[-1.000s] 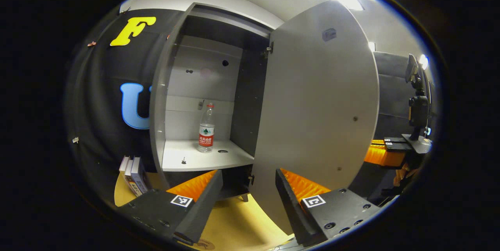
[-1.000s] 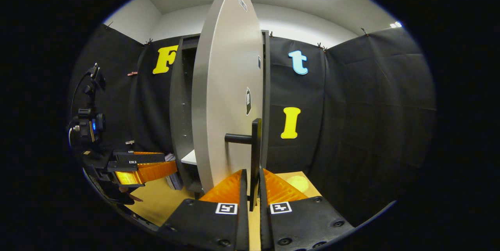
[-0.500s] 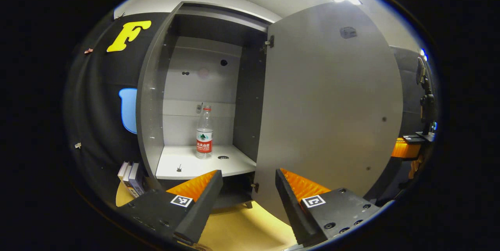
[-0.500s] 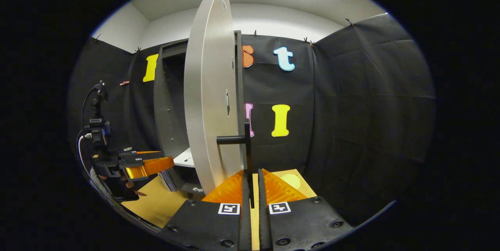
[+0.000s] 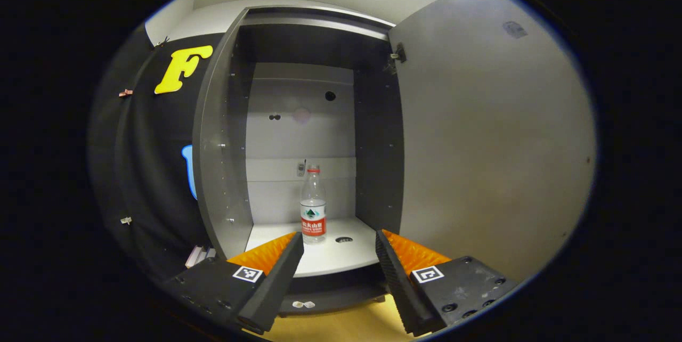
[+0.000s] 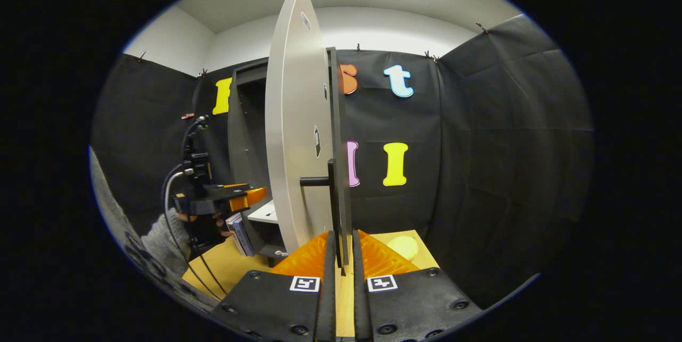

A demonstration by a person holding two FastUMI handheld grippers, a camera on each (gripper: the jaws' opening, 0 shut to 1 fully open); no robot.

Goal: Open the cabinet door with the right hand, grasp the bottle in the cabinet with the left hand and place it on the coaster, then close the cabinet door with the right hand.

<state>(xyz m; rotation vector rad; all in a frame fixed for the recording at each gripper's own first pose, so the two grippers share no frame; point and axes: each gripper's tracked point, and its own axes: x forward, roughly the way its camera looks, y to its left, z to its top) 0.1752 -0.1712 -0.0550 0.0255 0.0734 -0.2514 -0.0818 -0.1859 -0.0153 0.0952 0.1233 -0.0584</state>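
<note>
Door is swung wide; right gripper is pinched on the black bar handle, both fingers pressed against it at lower centre of the right gripper view. Left gripper is spread wide with nothing between the fingers, aimed into the open cabinet. Water bottle stands upright on the white shelf, lower centre of the left gripper view, dead ahead and slightly left of the midline between the fingers, well apart from the tips. Its long axis is vertical, so a level reach straight in should put the fingers on either side of the body; I'd nudge left a touch first. Left gripper is the nearer one, and the right is tied up on the door anyway. In the right gripper view, the left gripper sits at mid-left by the cabinet's opening, with some books just below. Coaster looks like the pale disc on the wooden tabletop, right of the door's lower edge, so the carry-out has to clear the door.
</note>
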